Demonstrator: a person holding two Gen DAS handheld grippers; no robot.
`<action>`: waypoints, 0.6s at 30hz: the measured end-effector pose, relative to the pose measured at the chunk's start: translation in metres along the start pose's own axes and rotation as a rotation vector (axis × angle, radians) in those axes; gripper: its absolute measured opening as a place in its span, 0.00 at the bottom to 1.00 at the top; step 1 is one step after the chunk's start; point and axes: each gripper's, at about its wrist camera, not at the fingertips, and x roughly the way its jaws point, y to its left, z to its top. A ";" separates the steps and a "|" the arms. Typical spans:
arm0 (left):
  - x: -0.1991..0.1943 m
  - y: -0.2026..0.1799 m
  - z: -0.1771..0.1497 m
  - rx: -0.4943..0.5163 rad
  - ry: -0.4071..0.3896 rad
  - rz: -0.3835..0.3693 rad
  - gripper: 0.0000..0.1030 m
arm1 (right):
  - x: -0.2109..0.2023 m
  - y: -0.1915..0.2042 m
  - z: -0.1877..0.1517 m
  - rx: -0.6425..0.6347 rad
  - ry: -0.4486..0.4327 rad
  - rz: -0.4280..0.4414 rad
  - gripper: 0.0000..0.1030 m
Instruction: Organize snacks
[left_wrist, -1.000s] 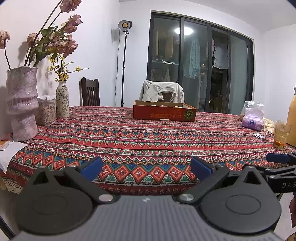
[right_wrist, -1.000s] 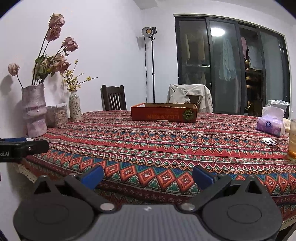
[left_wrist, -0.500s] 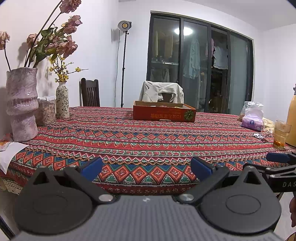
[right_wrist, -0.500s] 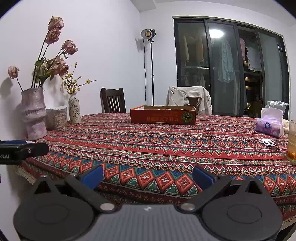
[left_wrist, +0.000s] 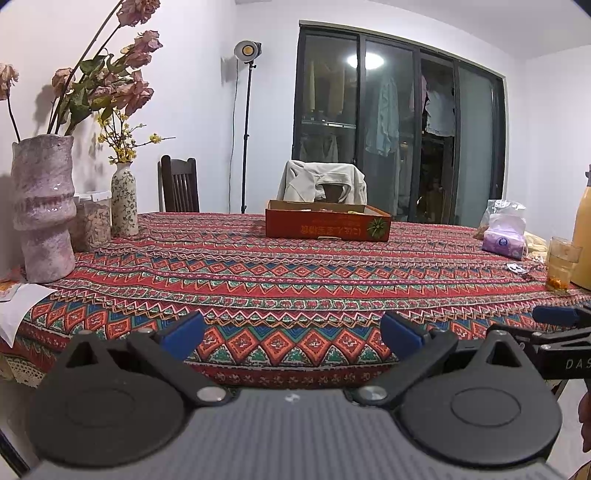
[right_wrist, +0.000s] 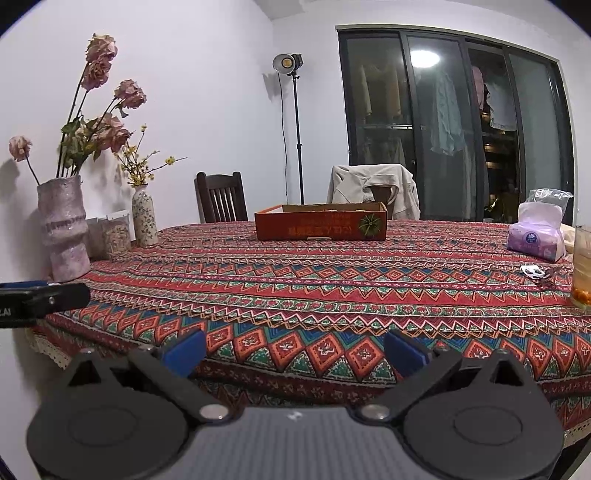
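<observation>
Left tool (left_wrist: 291, 332) and right tool (right_wrist: 295, 350), both spread and empty, at the tabletop (right_wrist: 332, 288) edge, well short of red snack box (right_wrist: 320, 225).

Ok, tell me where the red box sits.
In both views the red box sits mid-table at the far edge, before the draped chair.

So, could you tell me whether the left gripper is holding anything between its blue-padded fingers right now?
No, the left gripper is open and only the patterned red tablecloth shows between its fingers.
</observation>
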 end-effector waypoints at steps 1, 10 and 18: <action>0.000 0.000 -0.001 0.001 0.002 0.000 1.00 | -0.001 0.000 0.000 -0.002 -0.004 0.001 1.00; 0.002 -0.001 -0.002 0.006 0.004 -0.003 1.00 | -0.001 -0.001 -0.002 0.001 -0.002 0.008 1.00; 0.002 -0.003 -0.004 0.017 0.007 -0.007 1.00 | 0.001 -0.002 -0.004 0.004 0.004 0.006 1.00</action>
